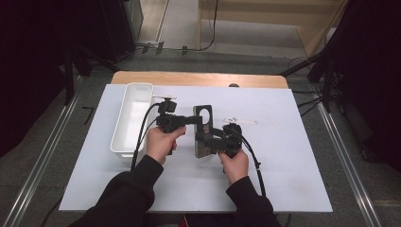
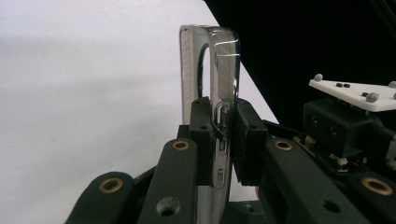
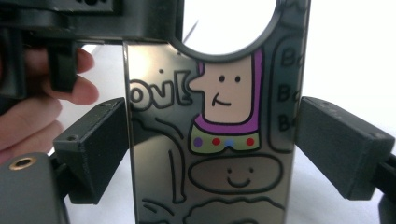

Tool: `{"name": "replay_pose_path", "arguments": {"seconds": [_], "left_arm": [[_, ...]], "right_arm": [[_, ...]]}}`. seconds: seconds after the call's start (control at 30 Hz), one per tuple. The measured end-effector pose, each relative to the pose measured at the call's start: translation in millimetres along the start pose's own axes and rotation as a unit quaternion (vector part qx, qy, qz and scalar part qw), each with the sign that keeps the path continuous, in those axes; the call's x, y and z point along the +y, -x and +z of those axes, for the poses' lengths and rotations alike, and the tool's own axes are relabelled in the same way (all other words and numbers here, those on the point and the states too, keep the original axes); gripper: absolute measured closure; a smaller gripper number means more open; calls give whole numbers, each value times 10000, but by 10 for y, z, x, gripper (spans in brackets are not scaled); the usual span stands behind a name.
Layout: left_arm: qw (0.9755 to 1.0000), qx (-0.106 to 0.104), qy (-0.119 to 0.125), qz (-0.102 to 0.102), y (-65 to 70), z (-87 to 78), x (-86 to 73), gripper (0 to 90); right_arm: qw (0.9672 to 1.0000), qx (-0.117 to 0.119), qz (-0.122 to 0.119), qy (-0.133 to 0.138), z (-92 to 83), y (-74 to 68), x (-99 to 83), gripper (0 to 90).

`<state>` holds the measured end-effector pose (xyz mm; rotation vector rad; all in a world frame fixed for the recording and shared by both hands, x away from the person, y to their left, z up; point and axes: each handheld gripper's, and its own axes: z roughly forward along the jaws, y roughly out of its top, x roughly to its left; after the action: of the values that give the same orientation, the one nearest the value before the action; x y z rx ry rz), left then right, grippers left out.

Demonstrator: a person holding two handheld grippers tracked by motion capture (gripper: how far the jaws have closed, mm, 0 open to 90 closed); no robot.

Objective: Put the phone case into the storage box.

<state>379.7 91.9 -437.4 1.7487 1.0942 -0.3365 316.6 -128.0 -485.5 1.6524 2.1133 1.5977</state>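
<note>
Left gripper (image 2: pixel 219 140): pinches the phone case's (image 2: pixel 215 60) thin edge.
Right gripper (image 3: pixel 210 144): clamps the case's width, right of the white bin (image 1: pixel 124 137).

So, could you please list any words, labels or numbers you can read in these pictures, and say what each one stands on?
"ovl": hand-drawn bubble letters, cut off at the edge, on the phone case beside the cartoon face; the reading is uncertain.
"B", three times, one under the other: starts of words cut off at the phone case's other edge, right gripper view.
Nothing readable on the white bin or the table.
</note>
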Motion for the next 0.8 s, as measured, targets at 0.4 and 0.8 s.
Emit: {"name": "replay_pose_path", "arguments": {"seconds": [0.4,0.8], "left_arm": [[9997,48,-9,221,33,-23,9,801],[9983,11,-80,582,87,-63,21,800]], "right_arm": [[9985,58,-378,-400,-146,28,84,90],[9970,111,-605,-478,-387,123,167,91]]}}
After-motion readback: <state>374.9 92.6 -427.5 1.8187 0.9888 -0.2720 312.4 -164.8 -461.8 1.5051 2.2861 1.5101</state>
